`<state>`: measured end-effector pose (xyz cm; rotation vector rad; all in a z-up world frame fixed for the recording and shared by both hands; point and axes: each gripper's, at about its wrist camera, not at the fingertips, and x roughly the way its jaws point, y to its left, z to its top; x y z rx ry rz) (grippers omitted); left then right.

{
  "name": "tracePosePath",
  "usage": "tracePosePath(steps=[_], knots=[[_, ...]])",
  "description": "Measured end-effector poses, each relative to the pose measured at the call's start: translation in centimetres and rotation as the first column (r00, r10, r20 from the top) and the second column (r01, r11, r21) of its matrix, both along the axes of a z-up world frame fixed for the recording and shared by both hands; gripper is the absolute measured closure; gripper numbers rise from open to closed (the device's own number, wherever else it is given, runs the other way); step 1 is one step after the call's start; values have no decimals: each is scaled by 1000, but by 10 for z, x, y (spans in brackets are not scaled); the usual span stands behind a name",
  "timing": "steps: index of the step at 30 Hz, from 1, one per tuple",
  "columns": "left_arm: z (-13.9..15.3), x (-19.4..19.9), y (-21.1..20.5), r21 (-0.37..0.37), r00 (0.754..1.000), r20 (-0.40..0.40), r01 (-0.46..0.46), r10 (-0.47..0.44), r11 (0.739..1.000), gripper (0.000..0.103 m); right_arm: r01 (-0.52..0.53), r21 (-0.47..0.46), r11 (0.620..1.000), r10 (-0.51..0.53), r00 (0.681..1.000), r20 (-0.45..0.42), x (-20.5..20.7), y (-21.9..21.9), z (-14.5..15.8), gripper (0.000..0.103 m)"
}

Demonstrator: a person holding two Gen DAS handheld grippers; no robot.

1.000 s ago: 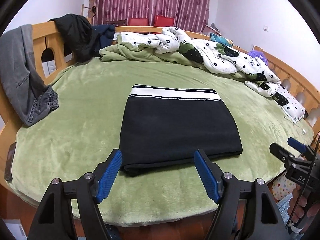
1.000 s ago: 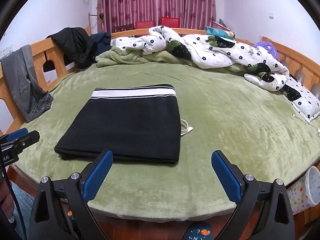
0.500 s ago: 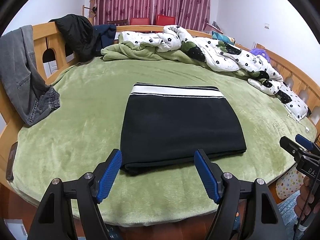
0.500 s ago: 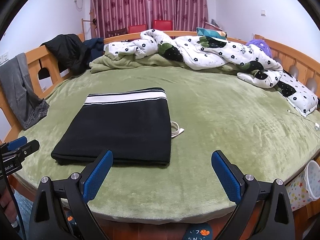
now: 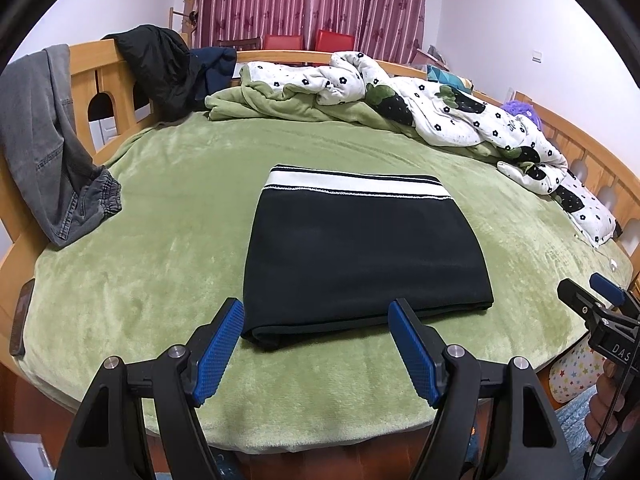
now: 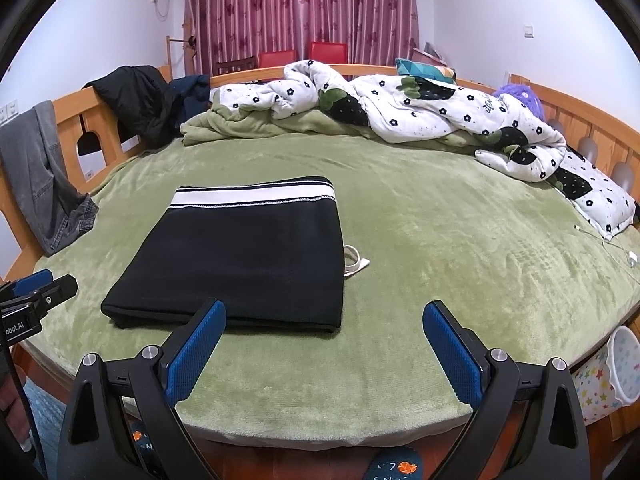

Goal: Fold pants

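While both claws hover off the near edge of the bed [image 5: 120, 264], neither holds anything: left gripper [image 5: 316, 346] has its jaws spread wide with only green blanket between them, right gripper [image 6: 324, 352] likewise wide apart and empty. Pants [image 5: 360, 248] lie folded flat mid-bed, white waistband at the far side, near fold just beyond the left gripper's blue pads [image 5: 218, 354], not touching. White cord [image 6: 354, 266] pokes out beside the pants' right edge. Open blanket all around the pants; floral quilt [image 6: 420, 116] bunched along the far and right rail, grey jeans [image 5: 44, 140] draped over the left rail. Versus half a second ago: no visible change, pants and grippers in the same spots.
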<state>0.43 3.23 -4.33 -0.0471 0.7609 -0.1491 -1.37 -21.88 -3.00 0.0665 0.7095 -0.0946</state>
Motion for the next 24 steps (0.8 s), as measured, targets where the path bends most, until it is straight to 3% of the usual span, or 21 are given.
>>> tracePosePath(steps=[24], knots=[[1, 0, 2, -5, 1000, 1, -2, 2, 1000, 30, -6, -8, 1000, 6, 1000, 0, 1, 1, -1, 5]])
